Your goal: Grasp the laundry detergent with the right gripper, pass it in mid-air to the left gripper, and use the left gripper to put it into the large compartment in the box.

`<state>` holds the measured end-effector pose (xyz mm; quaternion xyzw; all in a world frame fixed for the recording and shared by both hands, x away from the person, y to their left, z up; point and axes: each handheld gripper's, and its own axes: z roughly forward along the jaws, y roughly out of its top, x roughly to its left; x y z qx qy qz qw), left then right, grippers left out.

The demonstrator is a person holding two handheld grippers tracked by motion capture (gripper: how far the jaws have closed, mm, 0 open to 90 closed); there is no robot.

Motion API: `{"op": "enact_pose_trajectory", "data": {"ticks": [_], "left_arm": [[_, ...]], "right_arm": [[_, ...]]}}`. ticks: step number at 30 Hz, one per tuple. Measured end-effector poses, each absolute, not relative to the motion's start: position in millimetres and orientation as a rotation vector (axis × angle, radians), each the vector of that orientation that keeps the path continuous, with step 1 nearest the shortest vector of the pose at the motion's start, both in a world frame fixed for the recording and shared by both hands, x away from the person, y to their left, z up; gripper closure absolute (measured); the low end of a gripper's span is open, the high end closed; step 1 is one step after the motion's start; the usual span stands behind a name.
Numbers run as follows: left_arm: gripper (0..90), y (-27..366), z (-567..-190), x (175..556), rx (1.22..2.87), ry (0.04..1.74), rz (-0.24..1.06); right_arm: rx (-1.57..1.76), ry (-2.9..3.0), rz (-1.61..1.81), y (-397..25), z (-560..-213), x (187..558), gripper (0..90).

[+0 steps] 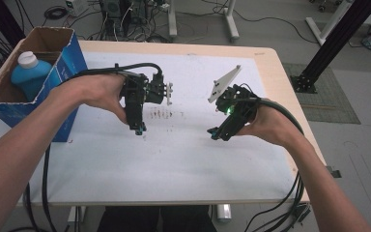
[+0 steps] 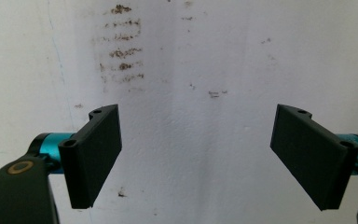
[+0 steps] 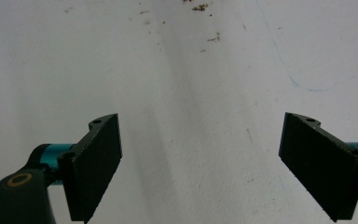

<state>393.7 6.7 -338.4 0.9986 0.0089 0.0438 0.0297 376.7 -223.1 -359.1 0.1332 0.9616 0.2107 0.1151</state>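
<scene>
Two hand-held black grippers hover over a white mat on a wooden table. My left gripper points down at the mat near its middle, held by the left hand. In the left gripper view the left gripper is open, its jaws wide apart over bare mat with nothing between them. My right gripper tilts down and to the left, with a green light on its body. In the right gripper view the right gripper is also open over bare mat.
A blue cardboard box stands at the table's left edge with a blue white-capped bottle inside. Brown stains mark the mat between the grippers. Cables trail off the front edge. A black frame post stands on the floor to the right.
</scene>
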Motion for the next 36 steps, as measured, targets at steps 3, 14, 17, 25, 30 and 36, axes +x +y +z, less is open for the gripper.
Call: {"op": "enact_pose_trajectory", "data": {"ticks": [3,14,17,25,30,36], "left_arm": [[16.5,7,-339,393,3.074,0.038,0.134],[16.5,16,-343,394,3.07,0.066,0.131],[16.5,18,-344,393,3.067,0.07,0.131],[16.5,23,-342,392,3.059,0.094,0.144],[16.5,23,-341,390,3.062,0.082,0.148],[16.5,24,-339,388,3.059,0.089,0.149]], "right_arm": [[0.391,2.824,0.622,-222,-360,378,12.6],[0.32,2.866,0.615,-210,-361,382,12.6],[0.304,2.869,0.599,-207,-359,384,12.6],[0.302,2.875,0.569,-206,-359,385,12.6],[0.302,2.872,0.576,-206,-358,383,12.6],[0.297,2.872,0.573,-205,-358,382,12.6]]}}
